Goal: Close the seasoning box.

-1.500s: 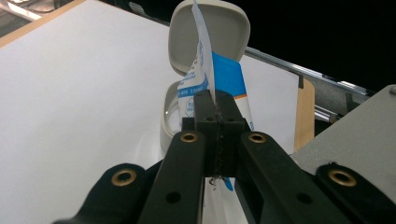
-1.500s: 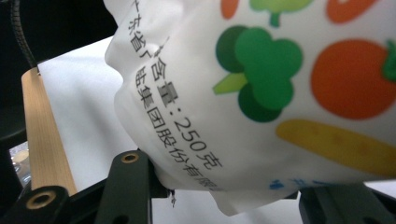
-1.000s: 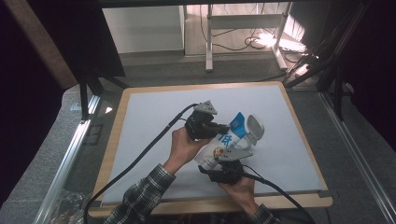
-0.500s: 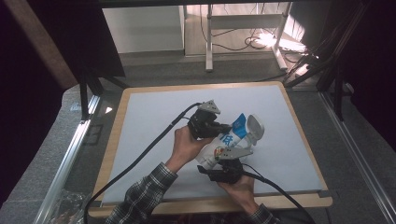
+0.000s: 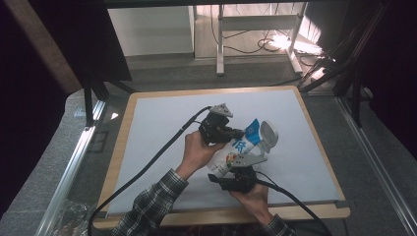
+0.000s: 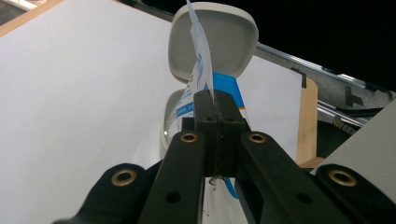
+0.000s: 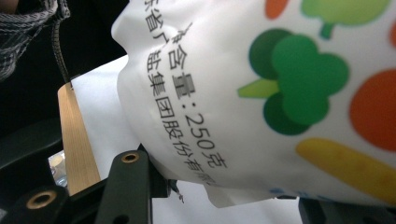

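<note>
Change since 1 second ago: none of note; in the high view both hands, both grippers and the bag sit where they sat in the 2 earlier frames. EARLIER frames and this one match.
Meaning for the work: judged a steady hold, with the pour into the container set up and not visibly under way; no contents are seen leaving the bag.
Bag point(image 5: 239, 149): white plastic pouch, blue print at the top, vegetable pictures lower down; held off the white mat point(image 5: 162, 123) between the 2 grippers, near the table's front middle.
Long axis: runs from the person's side up and away to the right in the high view, tilted, not level.
Pointing: blue top end aims at the container; bottom end faces the person.
Container point(image 6: 212, 39): pale box with hinged lid standing open, just beyond the bag's top edge, on the mat.
Left gripper point(image 5: 231, 133): jaws fully closed, pinching the thin top edge of the bag.
Right gripper point(image 5: 235, 169): jaws about half open, clamped around the bag's fuller lower body point(image 7: 261, 102).
Contact bag to container: cannot tell.
</note>
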The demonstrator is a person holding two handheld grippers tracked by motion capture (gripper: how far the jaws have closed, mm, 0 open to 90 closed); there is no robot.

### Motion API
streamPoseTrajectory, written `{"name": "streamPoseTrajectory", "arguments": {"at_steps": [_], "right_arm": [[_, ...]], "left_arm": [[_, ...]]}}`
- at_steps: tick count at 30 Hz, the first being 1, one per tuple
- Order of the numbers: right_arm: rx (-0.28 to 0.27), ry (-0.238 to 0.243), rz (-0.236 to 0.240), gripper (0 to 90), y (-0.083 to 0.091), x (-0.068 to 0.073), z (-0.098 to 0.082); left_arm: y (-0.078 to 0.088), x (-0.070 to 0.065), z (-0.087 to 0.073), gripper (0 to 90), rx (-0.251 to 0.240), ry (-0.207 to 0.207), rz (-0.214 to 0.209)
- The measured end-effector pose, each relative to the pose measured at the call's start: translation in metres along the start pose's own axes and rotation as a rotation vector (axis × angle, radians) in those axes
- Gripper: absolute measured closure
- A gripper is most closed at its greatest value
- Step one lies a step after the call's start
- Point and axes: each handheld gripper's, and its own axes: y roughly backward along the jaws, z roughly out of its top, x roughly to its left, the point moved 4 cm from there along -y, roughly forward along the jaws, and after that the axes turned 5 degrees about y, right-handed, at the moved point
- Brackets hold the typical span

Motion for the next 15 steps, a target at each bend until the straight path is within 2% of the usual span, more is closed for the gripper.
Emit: {"name": "streamPoseTrajectory", "arguments": {"at_steps": [7,11,15], "right_arm": [[-0.005,-0.004,0.01,53.1,0.0005,0.0007,0.0015],[-0.012,-0.005,0.014,53.1,0.0013,0.0003,0.0028],[-0.016,-0.005,0.015,53.1,0.0028,0.0,0.0039]], "left_arm": [[-0.0007,0.0013,0.001,90.0,-0.004,0.007,-0.004],[-0.0028,-0.002,0.0051,90.0,0.02,-0.021,0.011],[-0.0042,-0.0027,0.0075,90.0,0.026,-0.023,0.012]]}}
